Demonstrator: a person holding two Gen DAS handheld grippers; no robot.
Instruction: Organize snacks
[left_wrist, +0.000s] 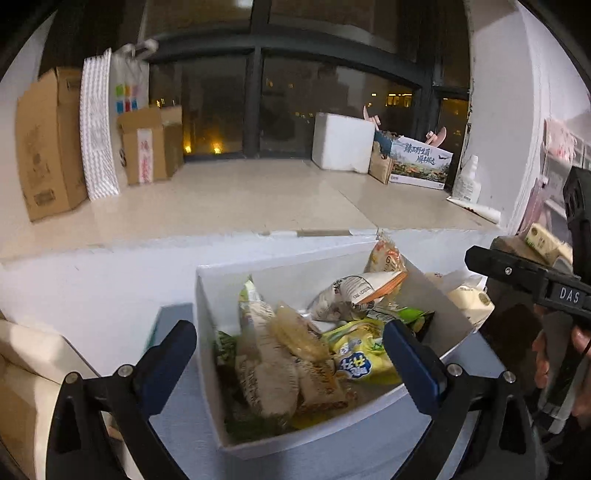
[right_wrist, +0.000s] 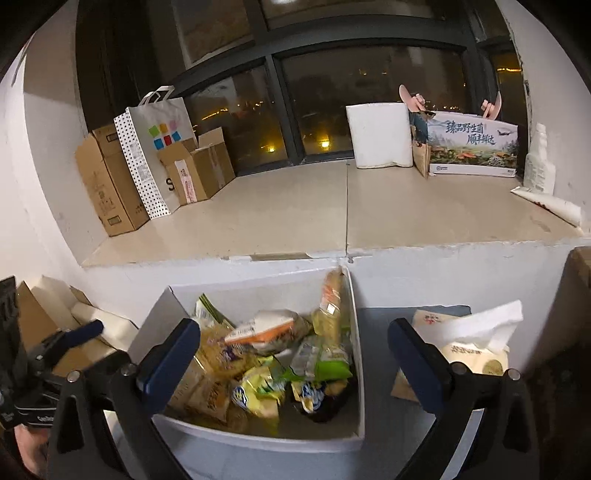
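Below the tiled window ledge (right_wrist: 332, 206), a white box (left_wrist: 210, 332) sits heaped with snack packets (right_wrist: 258, 384). Both the left gripper (left_wrist: 290, 349) and right gripper (right_wrist: 293, 349) hover over it, jaws spread wide, holding nothing. A tissue pack (right_wrist: 476, 343) lies just right of the box.

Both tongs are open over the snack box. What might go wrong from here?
The white box is heaped with loose packets; closing the right tongs could pinch several at once. The tall packet leaning on the back wall may topple out if bumped. The left tongs hover over the same pile, so the two may collide.
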